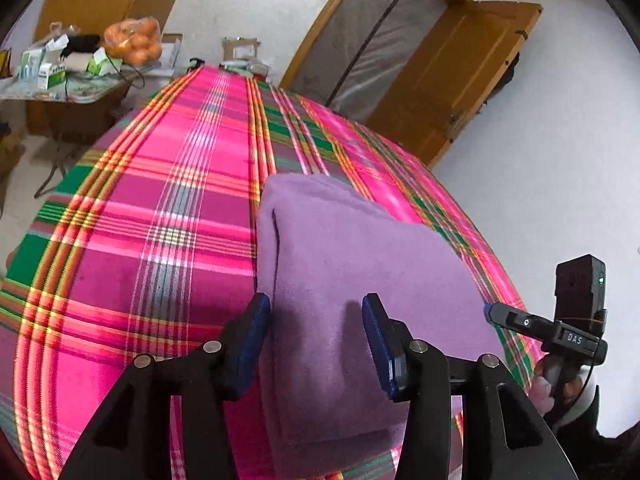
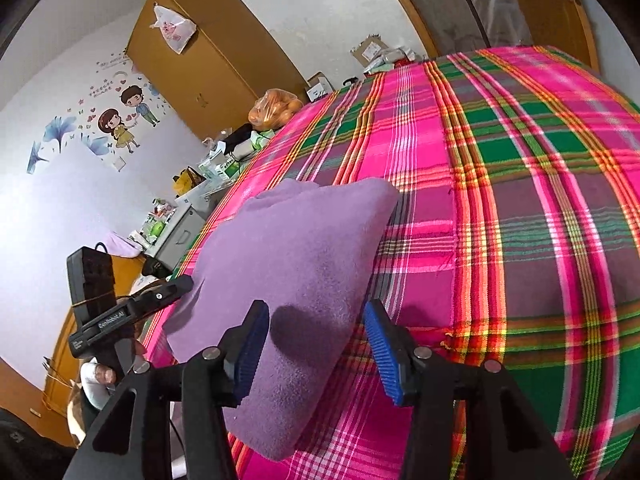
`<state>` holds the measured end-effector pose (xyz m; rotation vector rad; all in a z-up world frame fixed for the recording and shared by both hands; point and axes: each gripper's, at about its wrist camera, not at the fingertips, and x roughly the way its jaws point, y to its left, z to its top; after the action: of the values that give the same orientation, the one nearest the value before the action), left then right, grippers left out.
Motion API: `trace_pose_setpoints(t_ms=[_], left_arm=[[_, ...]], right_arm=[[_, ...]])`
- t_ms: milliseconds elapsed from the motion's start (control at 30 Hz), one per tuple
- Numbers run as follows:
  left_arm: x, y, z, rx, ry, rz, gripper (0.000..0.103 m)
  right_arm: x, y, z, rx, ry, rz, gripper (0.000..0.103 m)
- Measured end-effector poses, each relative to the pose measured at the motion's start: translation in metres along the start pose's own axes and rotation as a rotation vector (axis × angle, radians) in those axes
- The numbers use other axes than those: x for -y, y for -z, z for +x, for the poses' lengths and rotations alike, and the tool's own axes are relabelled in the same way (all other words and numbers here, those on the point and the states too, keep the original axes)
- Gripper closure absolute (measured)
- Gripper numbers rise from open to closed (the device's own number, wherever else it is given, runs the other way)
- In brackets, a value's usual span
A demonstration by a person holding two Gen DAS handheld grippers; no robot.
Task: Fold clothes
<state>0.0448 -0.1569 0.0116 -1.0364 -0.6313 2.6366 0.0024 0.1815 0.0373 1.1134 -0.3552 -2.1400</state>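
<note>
One purple garment (image 1: pixel 352 264), lying folded flat on plaid cloth (image 1: pixel 160 216), is straddled by left gripper (image 1: pixel 316 344) and right gripper (image 2: pixel 316 348), fingers wide, nothing held; further folding is judged unneeded.

garment (image 1: pixel 352 280): plain lilac purple, no pattern, seen at 6 o'clock in both views.
bed cover (image 1: pixel 160 208): plaid of hot pink and green blocks, crossed by orange, yellow and white stripe bands.
left gripper (image 1: pixel 316 344): black frame; fingers (image 1: pixel 252 344) padded in dark navy blue.
right gripper (image 2: pixel 316 348): black frame; fingers (image 2: pixel 382 352) padded in brighter ribbed blue.
door (image 1: pixel 452 80): orange-brown wood, at 1 o'clock in the left view.
wardrobe (image 2: pixel 208 52): orange-brown, at 11 o'clock in the right view.
wall (image 2: pixel 60 200): pale lilac-white, with cartoon stickers (image 2: pixel 124 120) in blue, yellow and pink at 9 o'clock.
bag of fruit (image 1: pixel 134 42): orange seen through clear plastic.
boxes (image 1: pixel 48 68): white with green print.
</note>
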Motion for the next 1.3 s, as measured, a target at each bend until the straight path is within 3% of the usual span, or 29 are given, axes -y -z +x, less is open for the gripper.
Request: trace_pose_setpoints(t_ms=[467,767,1133,1300], left_arm=[[-0.007,-0.014,0.02,-0.044,0.011,-0.029,0.053],[-0.011,-0.021,0.024,-0.072,0.059,-0.101,0.053],[-0.017,-0.014,0.019,-0.072,0.091,-0.156,0.054],[-0.02,-0.012,0.019,-0.068,0.1,-0.178,0.073]], right_arm=[[0.009,-0.009,0.031,-0.069,-0.079,0.075,0.049],[0.004,-0.016,0.044,-0.075,-0.079,0.072,0.045],[-0.001,-0.014,0.044,-0.111,-0.073,0.046,0.049],[0.001,-0.016,0.048,-0.113,-0.069,0.047,0.055]])
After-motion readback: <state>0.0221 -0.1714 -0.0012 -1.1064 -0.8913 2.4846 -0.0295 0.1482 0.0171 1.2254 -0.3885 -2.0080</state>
